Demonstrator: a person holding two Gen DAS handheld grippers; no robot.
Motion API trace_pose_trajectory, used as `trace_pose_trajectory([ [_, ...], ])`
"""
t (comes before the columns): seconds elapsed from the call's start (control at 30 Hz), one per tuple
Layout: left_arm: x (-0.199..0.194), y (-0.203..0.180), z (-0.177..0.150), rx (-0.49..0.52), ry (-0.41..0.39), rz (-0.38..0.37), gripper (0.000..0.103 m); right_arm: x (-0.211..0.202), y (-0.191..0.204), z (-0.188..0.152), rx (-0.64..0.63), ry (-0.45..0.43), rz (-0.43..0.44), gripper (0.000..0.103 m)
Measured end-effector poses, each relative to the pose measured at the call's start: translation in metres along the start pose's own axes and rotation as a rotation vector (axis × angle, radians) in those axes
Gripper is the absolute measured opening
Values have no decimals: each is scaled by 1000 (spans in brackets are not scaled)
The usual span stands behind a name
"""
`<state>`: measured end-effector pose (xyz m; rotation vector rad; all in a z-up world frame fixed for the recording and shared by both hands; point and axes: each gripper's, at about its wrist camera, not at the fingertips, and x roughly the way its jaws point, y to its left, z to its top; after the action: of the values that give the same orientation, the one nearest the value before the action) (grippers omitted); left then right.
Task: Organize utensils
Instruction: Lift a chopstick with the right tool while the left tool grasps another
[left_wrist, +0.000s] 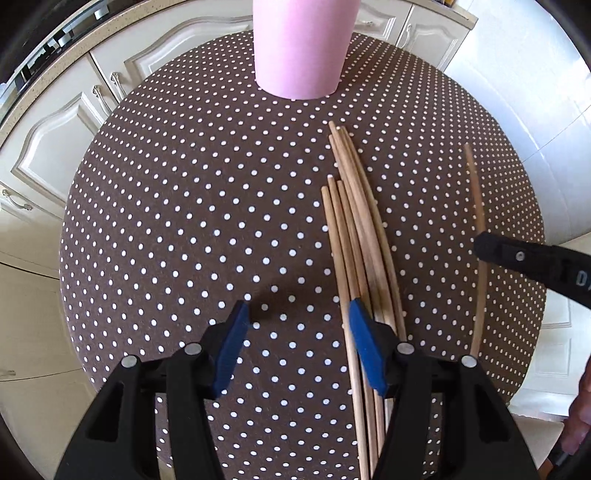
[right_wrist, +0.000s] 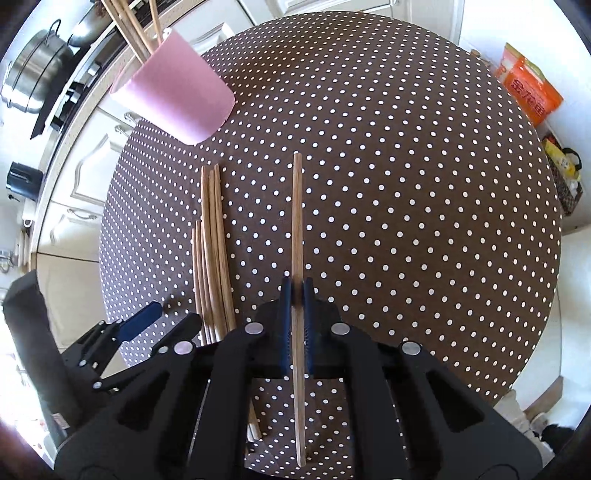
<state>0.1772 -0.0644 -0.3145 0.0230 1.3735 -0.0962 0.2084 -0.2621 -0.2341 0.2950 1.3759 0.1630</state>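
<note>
Right gripper (right_wrist: 297, 291) clenched on single pale wooden chopstick (right_wrist: 296, 221), gripped about mid-length, tip toward 12 o'clock over brown polka-dot tablecloth (right_wrist: 406, 184). Left gripper (left_wrist: 299, 321) released, jaws wide, right pad just above bundle of loose wooden chopsticks (left_wrist: 354, 229) lying at 1 o'clock. Tall pink cylindrical cup (right_wrist: 173, 99) at 10 o'clock in right view, already holding several sticks. Likely trouble: thin round stick rotating or sliding between pads during lift toward cup; tip catching rim or standing sticks, tipping light cup. Also possible: left pad nudging bundle, scattering pieces across cloth.
</note>
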Motion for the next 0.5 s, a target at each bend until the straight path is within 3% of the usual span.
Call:
trace_pose_trajectory([
  [0.33, 15, -19, 33, -7, 51, 106, 59, -2, 25, -13, -28, -12, 23, 6],
  [0.4, 18, -18, 40, -61, 78, 93, 59, 3, 33, -8, -29, -14, 27, 6],
  [0.43, 19, -16, 43, -77, 81, 90, 58, 3, 34, -7, -28, -16, 29, 6],
  [0.5, 17, -17, 49, -78, 64, 96, 40, 3, 39, -10, -25, -20, 33, 6],
])
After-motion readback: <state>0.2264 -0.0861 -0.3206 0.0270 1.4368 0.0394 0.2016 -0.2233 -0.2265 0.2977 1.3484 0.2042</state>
